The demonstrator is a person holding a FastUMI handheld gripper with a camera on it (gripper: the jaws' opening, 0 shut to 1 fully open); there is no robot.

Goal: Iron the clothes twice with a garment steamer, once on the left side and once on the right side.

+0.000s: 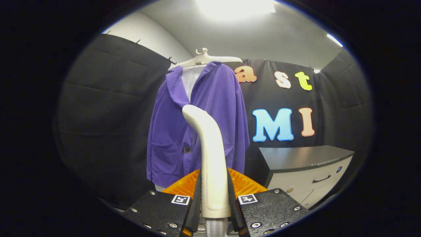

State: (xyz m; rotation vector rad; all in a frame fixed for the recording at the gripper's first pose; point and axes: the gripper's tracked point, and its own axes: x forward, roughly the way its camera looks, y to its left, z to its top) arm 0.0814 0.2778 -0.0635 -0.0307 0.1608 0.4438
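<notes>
Steamer (210, 154) handle sits pinched between both fingers of your claw (213, 200), its head rising toward twelve o'clock, apart from the purple cardigan (171, 131) hanging on its hanger (204, 59) just beyond, so both ironing passes probably remain.

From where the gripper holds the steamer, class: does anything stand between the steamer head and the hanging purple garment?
Nothing visible does. The gripper is shut on the steamer handle, whose head rises just before the purple cardigan. The cabinet stands off to the side.
</notes>
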